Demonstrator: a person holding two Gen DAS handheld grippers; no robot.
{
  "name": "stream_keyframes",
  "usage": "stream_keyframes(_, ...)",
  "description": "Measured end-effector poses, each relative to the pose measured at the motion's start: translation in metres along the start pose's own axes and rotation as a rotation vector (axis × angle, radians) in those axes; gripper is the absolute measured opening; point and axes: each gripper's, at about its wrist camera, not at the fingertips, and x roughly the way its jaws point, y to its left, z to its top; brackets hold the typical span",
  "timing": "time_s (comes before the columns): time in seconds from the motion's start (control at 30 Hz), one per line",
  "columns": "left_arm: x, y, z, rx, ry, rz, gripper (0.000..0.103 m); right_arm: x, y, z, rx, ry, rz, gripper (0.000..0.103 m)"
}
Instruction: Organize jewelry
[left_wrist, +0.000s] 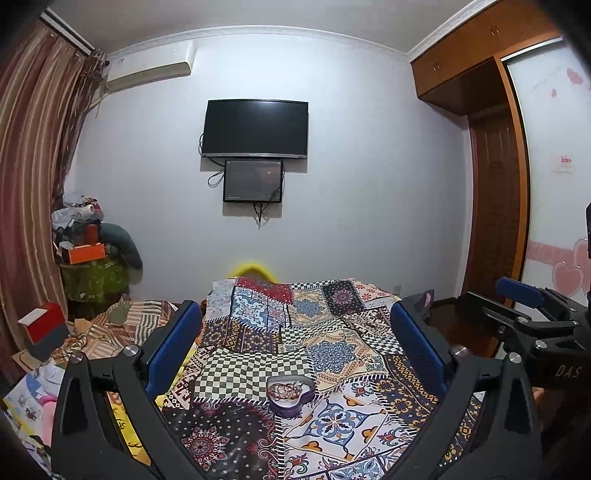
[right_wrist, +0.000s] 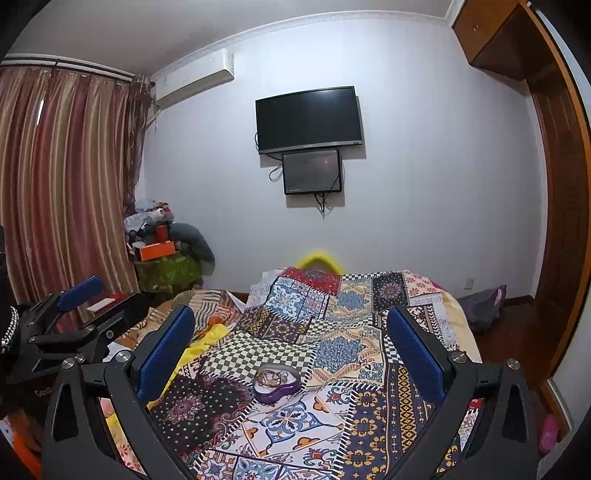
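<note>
The left gripper is held level, its two blue-padded fingers spread wide with nothing between them. The right gripper has the same wide spread and is seen at 3 o'clock of the left wrist view.

Purple heart box w/ gold-brown jewelry, multicolour patchwork cloth, blue gripper pads.

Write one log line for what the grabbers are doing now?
left gripper: open, empty | right gripper: open, empty | heart-shaped box: on patchwork cloth, jewelry inside
</note>
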Motion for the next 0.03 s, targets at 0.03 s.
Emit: stream_keyframes(0.03, 0.0018, 0.0005, -0.0003, -0.002, 0.004, -0.001, 0.102, 0.0017, -0.0014, -0.0005, 0.003, 0.005, 0.0, 0.103)
